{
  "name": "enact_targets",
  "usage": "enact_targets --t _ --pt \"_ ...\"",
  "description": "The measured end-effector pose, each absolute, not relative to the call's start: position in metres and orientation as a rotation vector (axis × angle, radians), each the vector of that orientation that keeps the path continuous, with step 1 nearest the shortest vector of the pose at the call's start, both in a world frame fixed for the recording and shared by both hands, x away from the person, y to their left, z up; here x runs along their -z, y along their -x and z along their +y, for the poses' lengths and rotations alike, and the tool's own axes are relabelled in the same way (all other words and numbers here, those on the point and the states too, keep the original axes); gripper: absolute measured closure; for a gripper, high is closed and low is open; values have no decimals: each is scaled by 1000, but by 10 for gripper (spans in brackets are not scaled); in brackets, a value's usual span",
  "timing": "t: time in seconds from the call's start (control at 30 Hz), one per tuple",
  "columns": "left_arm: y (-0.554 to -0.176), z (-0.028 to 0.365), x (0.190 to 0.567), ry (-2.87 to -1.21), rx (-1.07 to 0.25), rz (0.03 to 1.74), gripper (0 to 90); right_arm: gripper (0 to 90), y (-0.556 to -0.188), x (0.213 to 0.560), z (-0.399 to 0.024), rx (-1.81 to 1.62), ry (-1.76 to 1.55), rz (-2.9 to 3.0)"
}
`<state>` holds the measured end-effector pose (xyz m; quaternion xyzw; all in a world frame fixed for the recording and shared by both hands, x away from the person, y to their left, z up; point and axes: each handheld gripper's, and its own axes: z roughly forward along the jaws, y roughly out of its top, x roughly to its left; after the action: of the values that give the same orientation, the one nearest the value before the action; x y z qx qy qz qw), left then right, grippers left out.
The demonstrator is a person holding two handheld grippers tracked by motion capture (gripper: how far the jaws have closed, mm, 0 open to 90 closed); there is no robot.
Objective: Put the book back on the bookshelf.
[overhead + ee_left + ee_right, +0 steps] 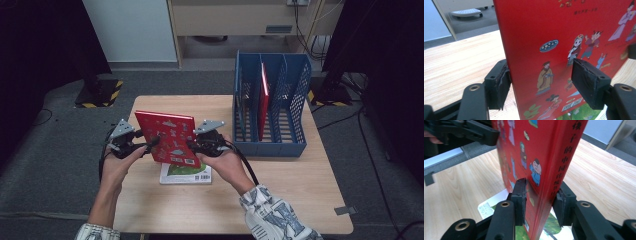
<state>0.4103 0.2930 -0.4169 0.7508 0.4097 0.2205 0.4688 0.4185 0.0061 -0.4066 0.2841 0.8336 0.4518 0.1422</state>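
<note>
Book point(167, 137) is lifted off the worktop point(280, 180); right gripper point(192, 145) clamps its spine, left gripper point(152, 142) stands open around it; placing into rack point(272, 145) remains.

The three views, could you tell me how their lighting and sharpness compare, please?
High view: table evenly lit, the surroundings fall into dark, and the image is soft. Left gripper view: red book bright and fairly sharp, the near pads slightly blurred. Right gripper view: the book's spine lettering is readable, the other gripper at upper left is dark and out of focus.
</note>
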Motion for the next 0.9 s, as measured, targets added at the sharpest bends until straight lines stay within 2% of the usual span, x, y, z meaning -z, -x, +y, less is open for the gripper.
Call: enact_targets --t 0.47,0.9 --pt "-406 295 421 -1825 -516 994 289 622 -412 405 10 -1393 -758 2434" --pt "-404 295 421 -1830 -522 993 282 690 -414 395 14 -1444 -742 2406"
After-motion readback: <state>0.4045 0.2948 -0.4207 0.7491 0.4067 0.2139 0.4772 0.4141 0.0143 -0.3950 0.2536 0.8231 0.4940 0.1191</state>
